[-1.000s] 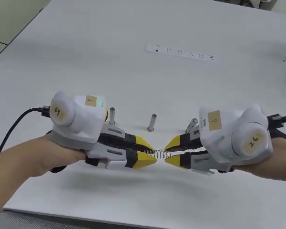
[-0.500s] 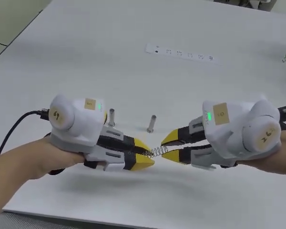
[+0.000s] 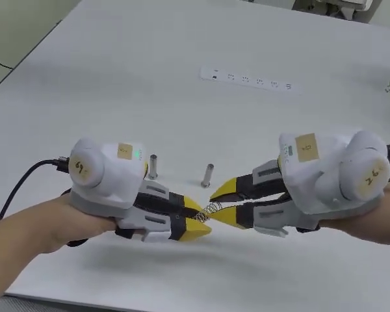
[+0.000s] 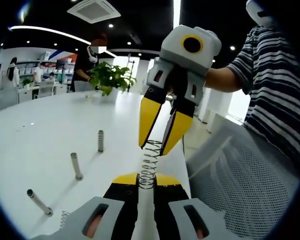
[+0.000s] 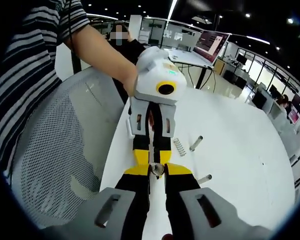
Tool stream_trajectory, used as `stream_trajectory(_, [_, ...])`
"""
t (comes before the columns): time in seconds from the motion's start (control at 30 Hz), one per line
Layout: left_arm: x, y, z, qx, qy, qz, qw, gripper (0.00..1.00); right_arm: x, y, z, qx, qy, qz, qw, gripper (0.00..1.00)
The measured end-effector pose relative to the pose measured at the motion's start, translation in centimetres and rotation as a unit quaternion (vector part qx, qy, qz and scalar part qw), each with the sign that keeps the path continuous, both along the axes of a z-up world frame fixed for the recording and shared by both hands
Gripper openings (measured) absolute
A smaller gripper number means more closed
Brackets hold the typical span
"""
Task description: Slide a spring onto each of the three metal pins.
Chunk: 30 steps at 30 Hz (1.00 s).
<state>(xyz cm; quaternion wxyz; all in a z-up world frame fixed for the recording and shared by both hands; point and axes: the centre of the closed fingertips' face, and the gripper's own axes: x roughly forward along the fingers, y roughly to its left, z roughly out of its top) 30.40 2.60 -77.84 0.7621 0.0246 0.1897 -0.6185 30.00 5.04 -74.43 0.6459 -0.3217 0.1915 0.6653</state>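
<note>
Head view: the left gripper [image 3: 196, 220] clamps one end of a spring [image 3: 211, 208] above the table [image 3: 117, 78]. The right gripper [image 3: 218, 203] straddles the other end, jaws parted.

Left gripper view: three pins [image 4: 76, 165] are bare.

Right gripper view: the spring sits centred between both tips. The right should probably close squarely before the left lets go.

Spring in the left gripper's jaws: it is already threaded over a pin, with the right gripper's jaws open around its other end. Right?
Not quite: the spring is on no pin. The left gripper holds it in the air, apart from the pins on the table, as the left gripper view shows. The right gripper has its jaws open around its other end.
</note>
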Motion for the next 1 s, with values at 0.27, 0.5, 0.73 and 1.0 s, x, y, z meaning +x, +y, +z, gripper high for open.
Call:
stream_trajectory(0.27, [0.0,-0.1,0.0,0.004,-0.003,0.0,1.0,0.02,-0.2,1.2,0.4,0.015,-0.016,0.001,0.9998,0.08])
stream_trajectory(0.5, [0.1,0.1,0.2,0.002,-0.003,0.005,1.0,0.02,-0.2,1.6,0.6,0.025,-0.034,-0.003,0.9991,0.08])
stream_trajectory(0.73, [-0.1,0.1,0.3,0.005,-0.004,0.005,1.0,0.03,-0.3,1.9,0.7,0.018,-0.053,0.008,0.9984,0.07])
stream_trajectory(1.0, [0.2,0.5,0.7,-0.001,-0.001,0.017,0.9999,0.03,0.0,2.2,1.0,0.009,-0.061,0.015,0.998,0.07])
